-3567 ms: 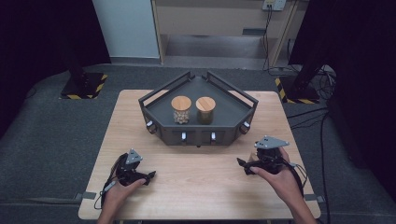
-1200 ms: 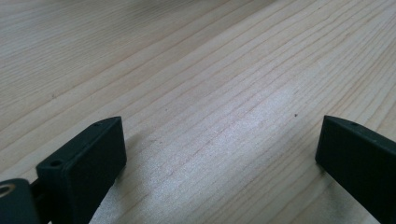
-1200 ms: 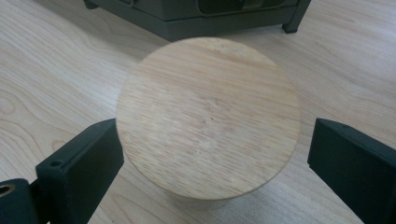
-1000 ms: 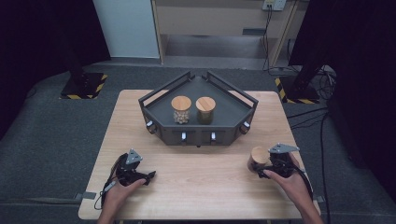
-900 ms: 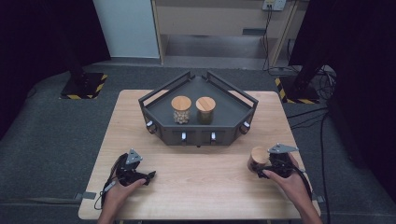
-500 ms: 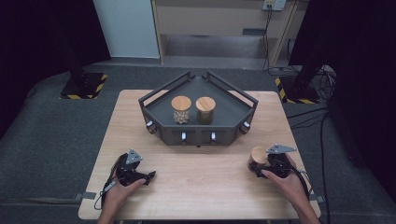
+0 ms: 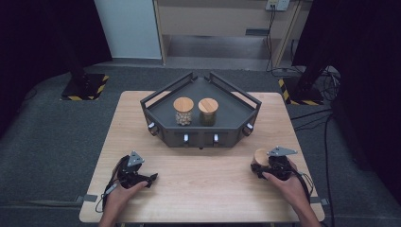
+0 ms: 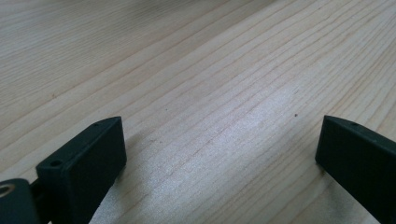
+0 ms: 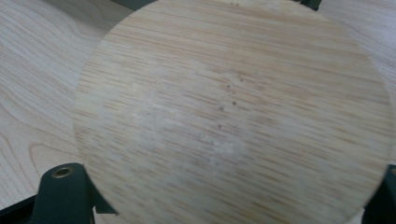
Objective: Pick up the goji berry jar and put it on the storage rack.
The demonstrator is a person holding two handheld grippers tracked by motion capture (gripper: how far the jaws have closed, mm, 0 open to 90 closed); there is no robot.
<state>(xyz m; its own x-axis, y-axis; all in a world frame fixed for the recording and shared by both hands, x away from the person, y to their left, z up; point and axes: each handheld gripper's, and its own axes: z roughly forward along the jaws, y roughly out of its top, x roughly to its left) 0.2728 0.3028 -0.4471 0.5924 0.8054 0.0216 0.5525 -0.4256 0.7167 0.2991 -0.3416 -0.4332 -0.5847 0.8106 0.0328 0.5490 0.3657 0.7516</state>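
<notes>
We find the right hand-held gripper (image 7: 261, 165) low over the near right part of the wooden surface (image 7: 208, 179), with a round wooden lid (image 7: 261, 156) between its jaws. The jaws have just been closing, and in the right gripper view the lid (image 9: 233, 112) lies face-up directly ahead of the camera, its disc spanning the gap from the jaw at the lower left to the jaw at the lower right edge; we read this as a grip on the lid's rim, though the contact points themselves are hidden beneath the disc. The left hand-held gripper (image 7: 150, 178) rests on the near left part of the surface, well apart from the lid. In the left gripper view its jaws stand wide apart with bare wood grain (image 8: 210, 93) between them, holding nothing. At the middle of the surface sits a dark angular tray (image 7: 236, 116). Two jars stand side by side in it, each topped with a wooden lid: the left jar (image 7: 183, 111) shows pale contents, the right jar (image 7: 208, 111) darker contents.
</notes>
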